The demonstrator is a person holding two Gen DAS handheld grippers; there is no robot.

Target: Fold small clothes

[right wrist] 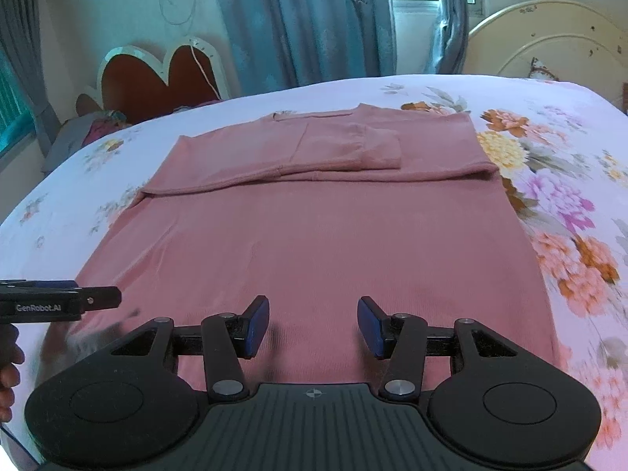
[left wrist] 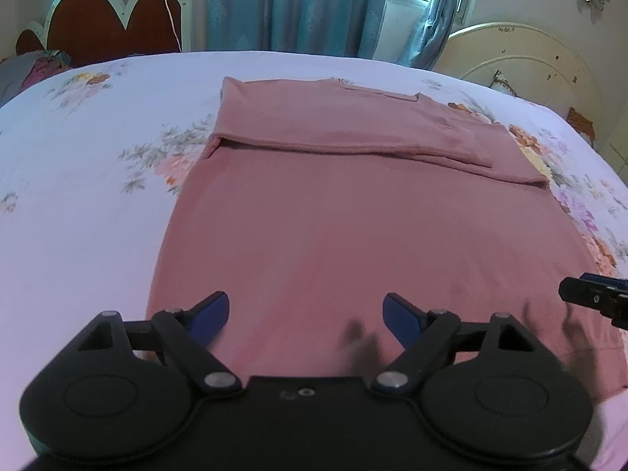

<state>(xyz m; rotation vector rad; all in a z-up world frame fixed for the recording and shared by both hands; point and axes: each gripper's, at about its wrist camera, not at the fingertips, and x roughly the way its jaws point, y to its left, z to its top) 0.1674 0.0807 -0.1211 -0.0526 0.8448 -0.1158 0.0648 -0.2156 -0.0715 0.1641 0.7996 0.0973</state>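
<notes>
Bed sheet (right wrist: 557, 204) soft under pink garment (right wrist: 314, 235). Left gripper (left wrist: 306, 320) jaws wide, right gripper (right wrist: 313, 325) jaws half-open, both empty. Hem below jaws: grab too deep, you pinch sheet and drag sleeve fold (right wrist: 345, 145) loose.

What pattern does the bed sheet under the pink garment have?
The bed sheet is white with pink, purple, orange and yellow flowers, clearest in the right wrist view.

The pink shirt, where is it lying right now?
In both wrist views the pink shirt lies flat in the middle of the floral bedsheet, sleeves folded across its far end, directly ahead of both grippers.
</notes>
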